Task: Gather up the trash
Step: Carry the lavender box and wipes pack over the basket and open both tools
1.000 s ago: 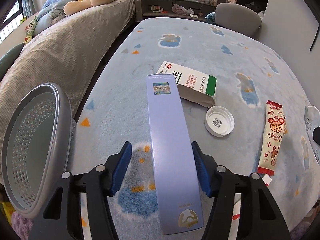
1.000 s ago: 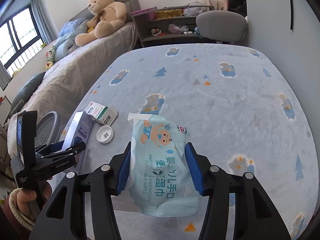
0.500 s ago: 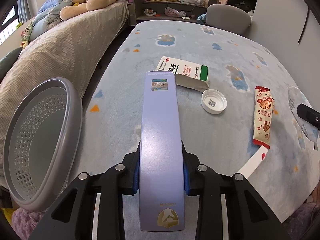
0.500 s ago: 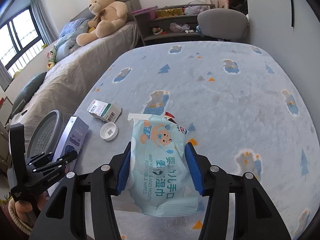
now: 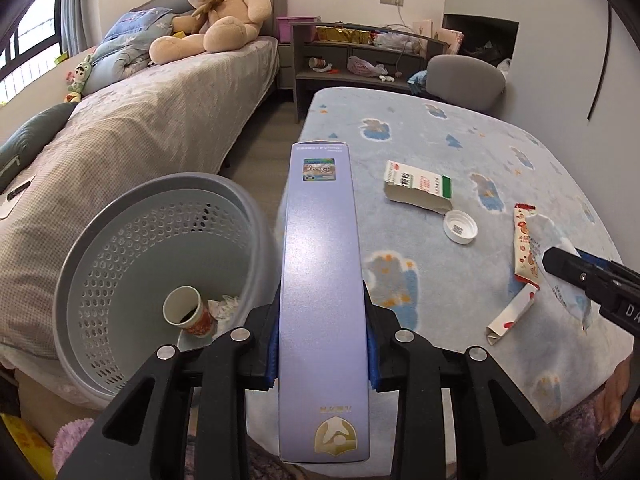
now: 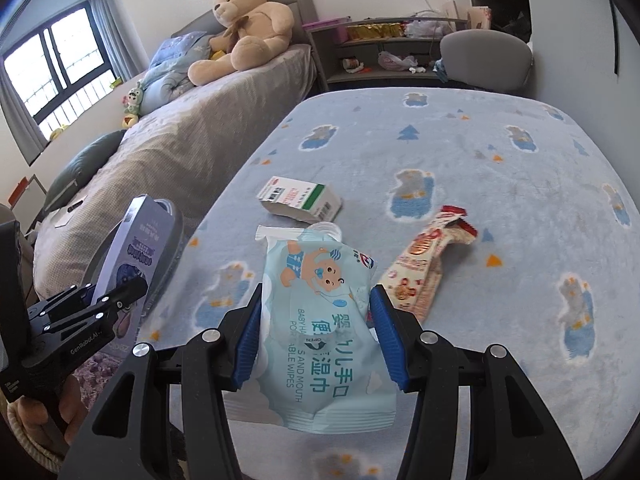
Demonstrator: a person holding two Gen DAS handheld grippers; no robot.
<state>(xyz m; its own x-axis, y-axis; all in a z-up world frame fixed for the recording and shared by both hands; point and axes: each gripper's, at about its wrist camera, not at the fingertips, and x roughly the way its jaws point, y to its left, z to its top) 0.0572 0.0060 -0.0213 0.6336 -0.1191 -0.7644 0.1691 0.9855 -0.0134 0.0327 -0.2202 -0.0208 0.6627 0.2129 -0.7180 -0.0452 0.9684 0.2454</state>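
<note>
Left wrist view: the left gripper [image 5: 322, 344] has its blue pads [image 5: 273, 346] pressed against both long edges of a long, flat lavender cardboard box [image 5: 320, 280], the jaws having just closed in on it; the box sticks out away from the camera, raised off the pale blue patterned blanket [image 5: 460, 152]. Just left of it stands a grey perforated plastic wastebasket [image 5: 100, 280], tipped toward the camera (a paper cup [image 5: 186, 310] and crumpled tissue lie inside). On the blanket to the right lie a white and green medicine carton [image 5: 418, 192], a white round cap [image 5: 460, 227] just near of it, and a red and cream snack wrapper [image 5: 526, 248] farther right. In the right wrist view, the right gripper [image 6: 322, 338] holds a pale blue baby wipes pack [image 6: 324, 320] squeezed between its pads, above the blanket's near edge, with the snack wrapper right of it.
</note>
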